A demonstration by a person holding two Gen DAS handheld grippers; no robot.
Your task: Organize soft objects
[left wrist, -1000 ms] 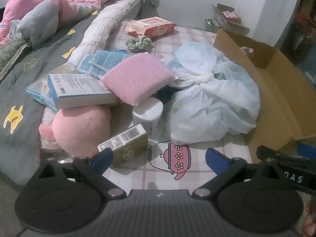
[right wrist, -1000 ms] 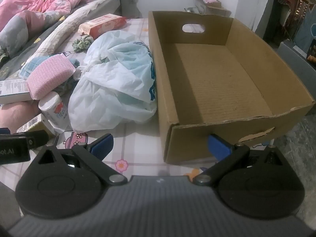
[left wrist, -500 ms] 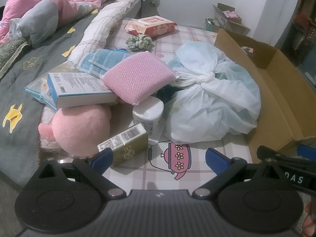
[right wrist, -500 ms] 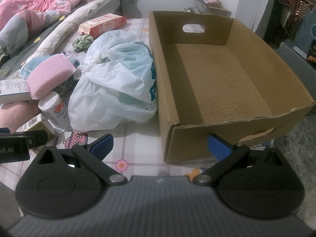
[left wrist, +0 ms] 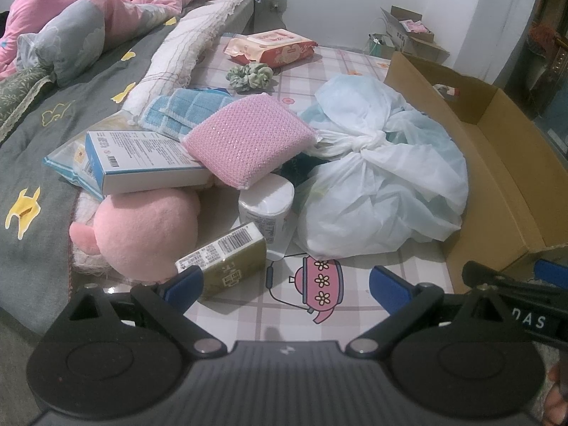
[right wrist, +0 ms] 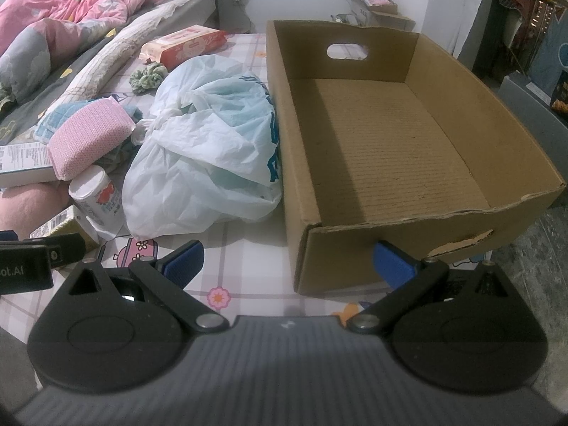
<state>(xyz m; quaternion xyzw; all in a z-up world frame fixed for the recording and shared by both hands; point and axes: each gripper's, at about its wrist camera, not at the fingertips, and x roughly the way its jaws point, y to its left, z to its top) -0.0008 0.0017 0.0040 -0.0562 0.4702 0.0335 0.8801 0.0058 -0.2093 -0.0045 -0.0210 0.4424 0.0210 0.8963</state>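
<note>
A pile lies on the checked tablecloth (left wrist: 351, 316): a pink plush toy (left wrist: 145, 227), a pink knitted sponge pad (left wrist: 248, 143), blue cloths (left wrist: 184, 108), a green scrunchie (left wrist: 250, 74) and a knotted white plastic bag (left wrist: 383, 191). My left gripper (left wrist: 285, 285) hovers open in front of the pile, holding nothing. An open cardboard box (right wrist: 390, 142) stands to the right of the bag (right wrist: 209, 156), with nothing inside. My right gripper (right wrist: 289, 261) is open at the box's near left corner.
Hard items sit among the soft ones: a white-blue carton (left wrist: 142, 161), a green box (left wrist: 227, 261), a white jar (left wrist: 266, 206) and a wipes pack (left wrist: 273, 48). A bed with a pink quilt (left wrist: 88, 17) lies to the left. More cartons (right wrist: 376, 7) stand by the back wall.
The left wrist view has shifted slightly; the pile sits a little lower and closer. Both grippers stay open and nothing was grasped.
</note>
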